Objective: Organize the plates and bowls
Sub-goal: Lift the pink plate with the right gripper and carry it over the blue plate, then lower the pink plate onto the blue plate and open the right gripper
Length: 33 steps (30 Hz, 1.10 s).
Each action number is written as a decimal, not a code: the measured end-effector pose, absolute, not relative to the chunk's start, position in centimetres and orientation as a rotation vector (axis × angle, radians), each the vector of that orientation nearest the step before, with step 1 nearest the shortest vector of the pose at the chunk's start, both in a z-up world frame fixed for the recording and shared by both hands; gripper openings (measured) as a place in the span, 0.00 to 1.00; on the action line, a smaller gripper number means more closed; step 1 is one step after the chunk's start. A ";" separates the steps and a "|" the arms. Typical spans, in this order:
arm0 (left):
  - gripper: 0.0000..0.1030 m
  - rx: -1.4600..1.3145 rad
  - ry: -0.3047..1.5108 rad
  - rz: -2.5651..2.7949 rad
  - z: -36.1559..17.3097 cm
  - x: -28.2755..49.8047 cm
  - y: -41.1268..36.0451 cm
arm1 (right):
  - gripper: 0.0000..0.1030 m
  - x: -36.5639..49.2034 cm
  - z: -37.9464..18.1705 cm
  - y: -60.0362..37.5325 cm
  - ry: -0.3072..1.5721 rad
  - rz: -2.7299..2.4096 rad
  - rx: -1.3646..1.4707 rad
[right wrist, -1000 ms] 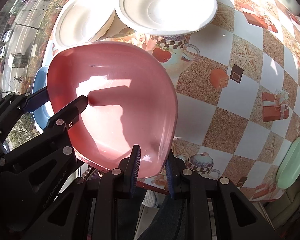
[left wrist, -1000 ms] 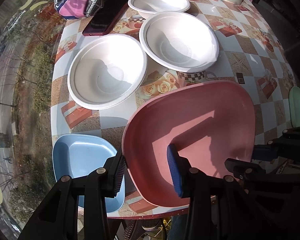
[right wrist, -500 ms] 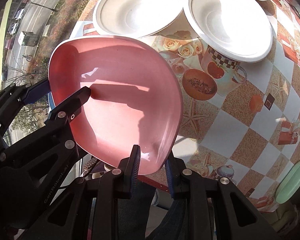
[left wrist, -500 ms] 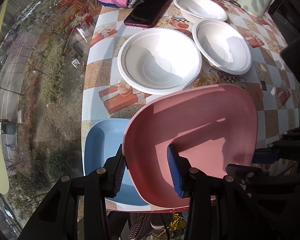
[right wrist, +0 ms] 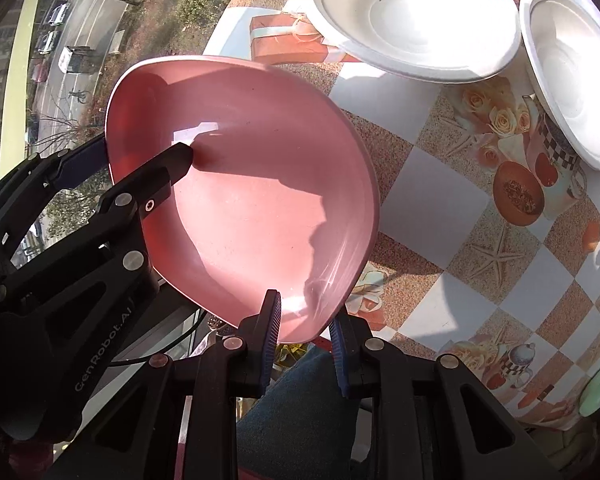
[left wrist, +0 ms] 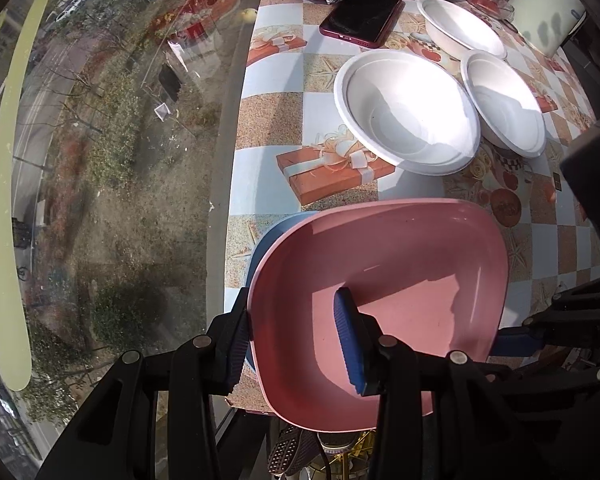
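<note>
I hold the pink plate (left wrist: 400, 280) by opposite rims, left gripper (left wrist: 296, 336) and right gripper (right wrist: 306, 322) both clamped. It hangs over the blue plate (left wrist: 268, 240).

The pink plate (right wrist: 260, 200) looks like smooth, glossy plastic; the white bowls (left wrist: 408, 108) seem matt, paper-like; the desk (left wrist: 268, 120) wears a printed, slightly shiny cloth.

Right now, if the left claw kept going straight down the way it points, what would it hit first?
Probably the blue plate, which lies mostly hidden under the pink plate the left claw grips. Depth is unclear, so the gap can't be judged.
</note>
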<state>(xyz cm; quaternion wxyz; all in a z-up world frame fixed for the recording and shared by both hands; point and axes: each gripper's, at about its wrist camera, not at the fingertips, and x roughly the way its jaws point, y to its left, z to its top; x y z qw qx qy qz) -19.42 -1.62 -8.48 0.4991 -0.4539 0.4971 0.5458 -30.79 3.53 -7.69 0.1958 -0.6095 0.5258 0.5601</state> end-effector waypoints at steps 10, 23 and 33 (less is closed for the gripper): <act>0.43 -1.066 1.254 1.329 -9.1 -20.0 -1.6 | 0.26 -29.4 -9.5 3.9 1.589 1.521 -1.680; 0.43 -1.083 1.262 1.328 -10.0 -20.4 -0.9 | 0.26 -30.2 -11.5 4.4 1.599 1.481 -1.650; 0.43 -1.070 1.254 1.334 -9.8 -20.3 -0.7 | 0.26 -29.3 -12.0 4.7 1.621 1.457 -1.630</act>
